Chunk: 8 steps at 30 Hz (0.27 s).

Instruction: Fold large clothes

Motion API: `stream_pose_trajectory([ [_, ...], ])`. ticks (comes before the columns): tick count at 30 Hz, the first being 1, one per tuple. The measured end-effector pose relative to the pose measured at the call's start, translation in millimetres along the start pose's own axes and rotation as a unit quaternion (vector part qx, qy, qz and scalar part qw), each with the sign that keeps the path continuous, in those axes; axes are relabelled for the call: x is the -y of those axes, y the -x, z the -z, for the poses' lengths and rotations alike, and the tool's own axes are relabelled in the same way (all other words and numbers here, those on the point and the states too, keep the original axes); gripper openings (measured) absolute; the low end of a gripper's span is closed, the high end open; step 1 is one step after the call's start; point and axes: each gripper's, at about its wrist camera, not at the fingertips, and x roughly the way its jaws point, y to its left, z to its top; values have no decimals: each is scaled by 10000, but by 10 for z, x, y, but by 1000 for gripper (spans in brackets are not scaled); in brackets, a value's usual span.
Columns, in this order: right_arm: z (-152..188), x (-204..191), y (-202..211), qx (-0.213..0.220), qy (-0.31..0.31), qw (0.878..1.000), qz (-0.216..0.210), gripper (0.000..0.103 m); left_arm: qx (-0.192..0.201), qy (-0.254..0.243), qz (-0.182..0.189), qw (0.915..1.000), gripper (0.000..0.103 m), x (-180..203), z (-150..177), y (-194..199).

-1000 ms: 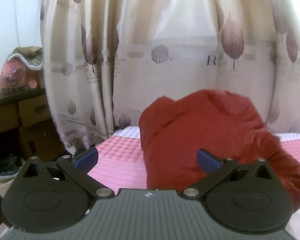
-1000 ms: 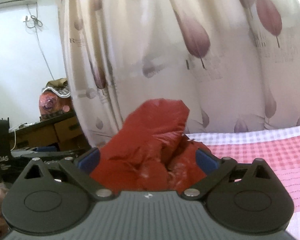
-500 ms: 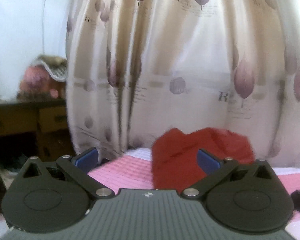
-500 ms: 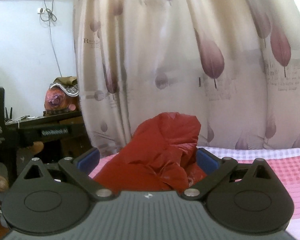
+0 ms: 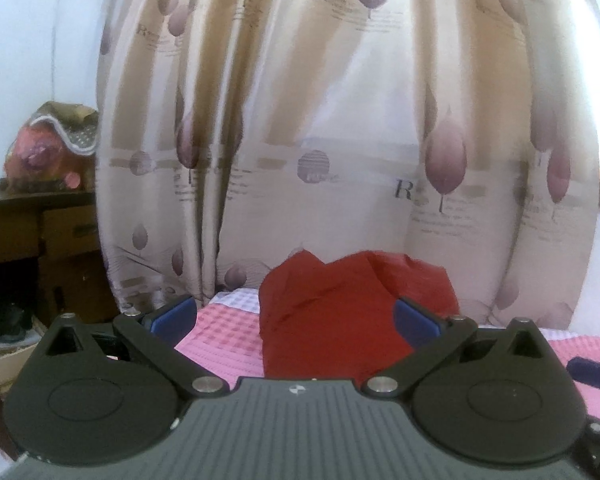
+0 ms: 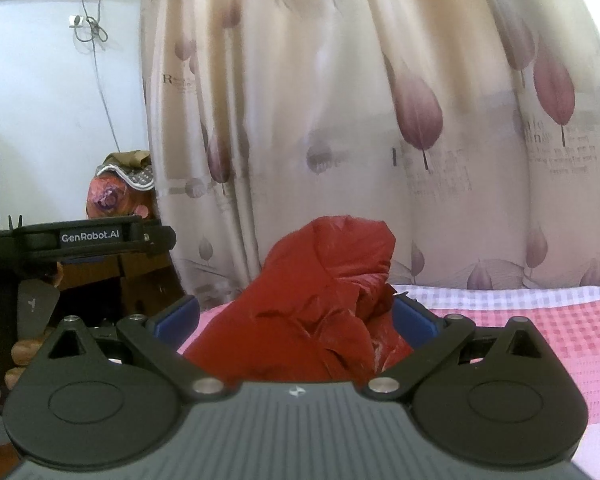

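Observation:
A red garment (image 5: 340, 304) lies bunched in a heap on the pink checked bed cover (image 5: 224, 340), close to the curtain. It also shows in the right wrist view (image 6: 324, 308). My left gripper (image 5: 294, 318) is open and empty, held back from the heap. My right gripper (image 6: 296, 318) is open and empty; the heap shows between its blue pads but lies beyond them. The left gripper's body (image 6: 92, 236) appears at the left of the right wrist view.
A beige curtain with leaf prints (image 5: 340, 140) hangs right behind the bed. A dark wooden desk with cardboard boxes (image 5: 40, 232) stands to the left, with a pink bundle (image 5: 40, 156) on top. The pink bed cover stretches to the right (image 6: 540, 320).
Both grippers have pulled back and up from the red garment, which now looks smaller and farther off. The left gripper has come into the right wrist view.

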Motion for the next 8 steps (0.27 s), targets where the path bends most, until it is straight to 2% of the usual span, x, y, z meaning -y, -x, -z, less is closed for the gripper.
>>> stream_pose_trajectory([
  [8,0,-37,-17,-84,79,9998,153,103,-72,85,-40,9999,103,2,73,-28],
])
